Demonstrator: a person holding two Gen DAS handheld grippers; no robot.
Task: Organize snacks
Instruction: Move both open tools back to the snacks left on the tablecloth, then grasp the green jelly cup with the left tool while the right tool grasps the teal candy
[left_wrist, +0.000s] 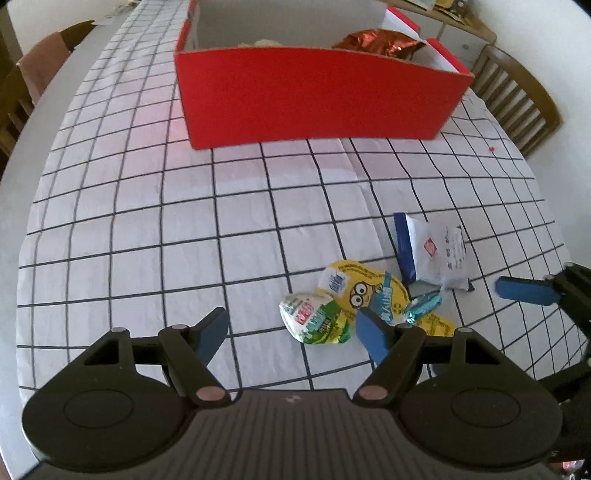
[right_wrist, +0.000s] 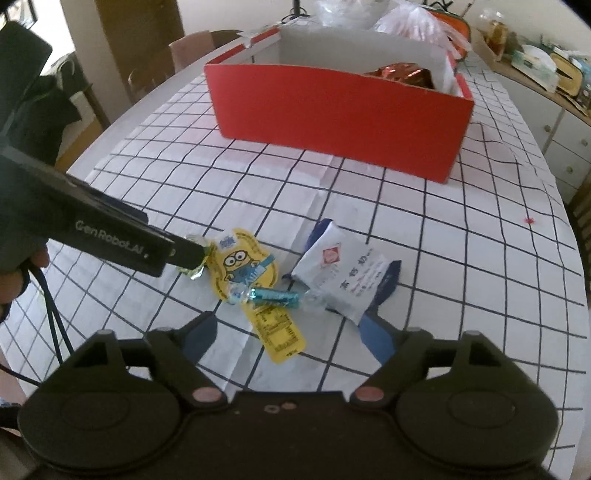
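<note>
A small pile of snacks lies on the checked tablecloth: a yellow cartoon pouch (left_wrist: 369, 291) (right_wrist: 243, 266), a green-white jelly cup (left_wrist: 314, 317), a teal wrapped candy (left_wrist: 423, 304) (right_wrist: 275, 295) and a white-blue packet (left_wrist: 432, 253) (right_wrist: 345, 273). A red box (left_wrist: 314, 96) (right_wrist: 332, 110) stands behind, with a shiny brown-red bag (left_wrist: 376, 42) (right_wrist: 400, 74) inside. My left gripper (left_wrist: 291, 334) is open and empty, just left of the pile. My right gripper (right_wrist: 286, 338) is open and empty, just short of the candy and packet.
The left gripper's black body (right_wrist: 92, 229) reaches in from the left in the right wrist view, over the jelly cup. Wooden chairs (left_wrist: 517, 99) stand around the table. A cabinet with clutter (right_wrist: 546, 74) is at the far right.
</note>
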